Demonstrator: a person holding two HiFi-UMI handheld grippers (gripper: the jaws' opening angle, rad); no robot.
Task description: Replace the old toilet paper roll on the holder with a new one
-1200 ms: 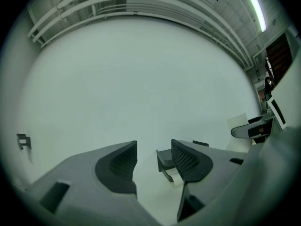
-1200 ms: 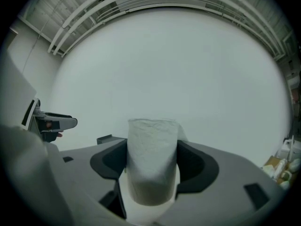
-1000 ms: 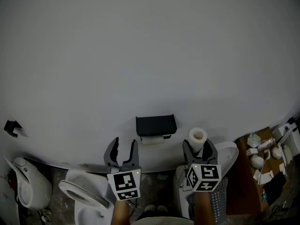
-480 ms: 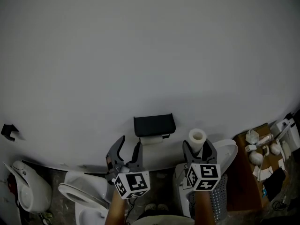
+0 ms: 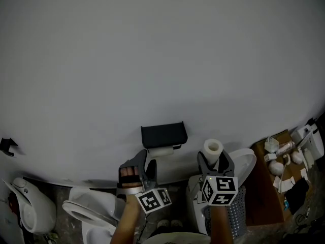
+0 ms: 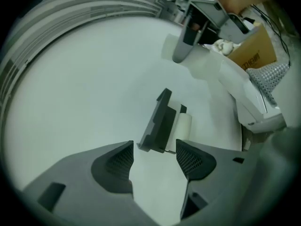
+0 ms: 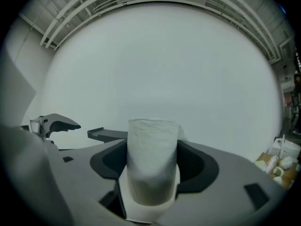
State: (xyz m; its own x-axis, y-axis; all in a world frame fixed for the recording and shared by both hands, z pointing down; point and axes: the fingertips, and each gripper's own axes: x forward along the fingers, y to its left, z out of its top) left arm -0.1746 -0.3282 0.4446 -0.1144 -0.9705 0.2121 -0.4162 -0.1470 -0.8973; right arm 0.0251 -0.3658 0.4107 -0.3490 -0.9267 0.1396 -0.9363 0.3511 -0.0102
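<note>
The left tool (image 6: 154,150), lying on its side, is hovering with its jaws spread and empty. They have just been opening wider, probably to fit around the old roll (image 5: 161,152), which is still sitting under the black holder (image 5: 163,134) just ahead. The right tool (image 5: 214,160) is pinching the new roll (image 7: 151,164) upright beside the holder, likely keeping it ready for the swap.

White wall (image 5: 152,60), toilet (image 5: 94,213), cardboard box (image 6: 251,55)

No readable text, cardboard box (image 6: 256,51) print — too blurred
</note>
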